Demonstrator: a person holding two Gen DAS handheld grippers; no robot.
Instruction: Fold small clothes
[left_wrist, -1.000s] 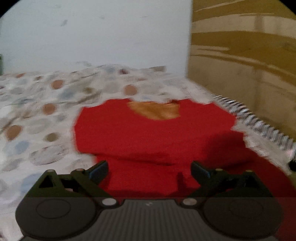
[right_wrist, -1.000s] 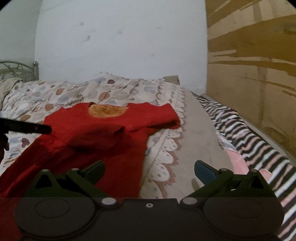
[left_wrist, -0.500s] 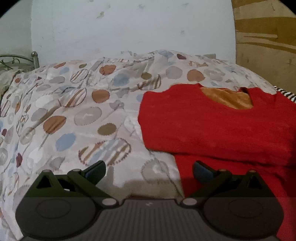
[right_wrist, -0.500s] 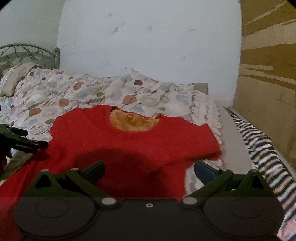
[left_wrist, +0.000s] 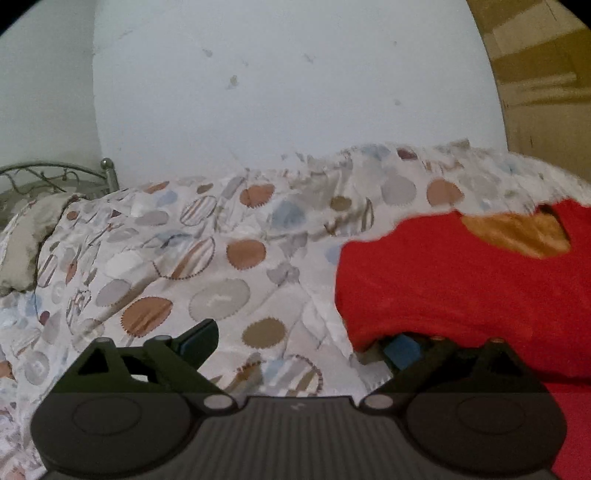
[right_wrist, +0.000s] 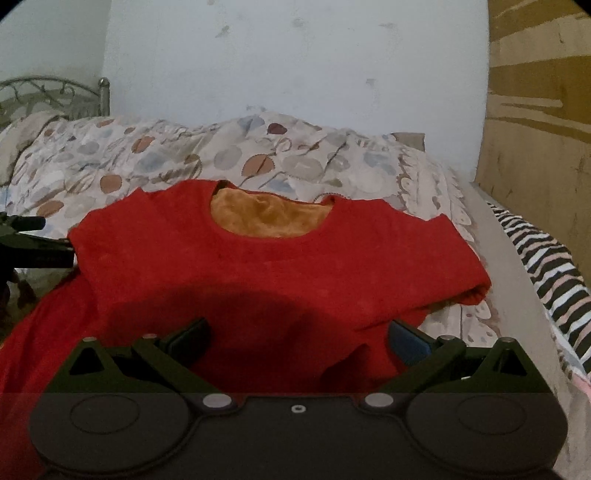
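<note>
Bed (right_wrist: 491, 236) fills the room's near side, metal headboard (right_wrist: 48, 92) at the left, white wall (right_wrist: 295, 66) behind, brown board (right_wrist: 535, 147) at the right. Spotted duvet (left_wrist: 207, 266) covers most of the bed; a striped blanket (right_wrist: 546, 266) runs along its right edge.

Red sweater (right_wrist: 280, 266) lies flat on the duvet, neck away from me, orange lining (right_wrist: 266, 218) showing in the neck hole. Both sleeves look folded in across the body, so the top part reads as a rough rectangle. Lower body of the sweater runs toward the near-left, under both grippers.

Right hand-held gripper (right_wrist: 299, 341): jaws wide apart, nothing between them, low over the sweater's lower middle, casting a shadow on the cloth. Right fingertip sits at the sweater's right edge; cannot tell if it touches.

Left hand-held gripper (left_wrist: 299, 343): jaws wide apart too, holding nothing. It straddles the sweater's left edge, left finger (left_wrist: 195, 338) over bare duvet, right finger (left_wrist: 402, 350) tucked partly under the folded red edge. From the right wrist view its tips poke in just beside the sweater's left shoulder.
</note>
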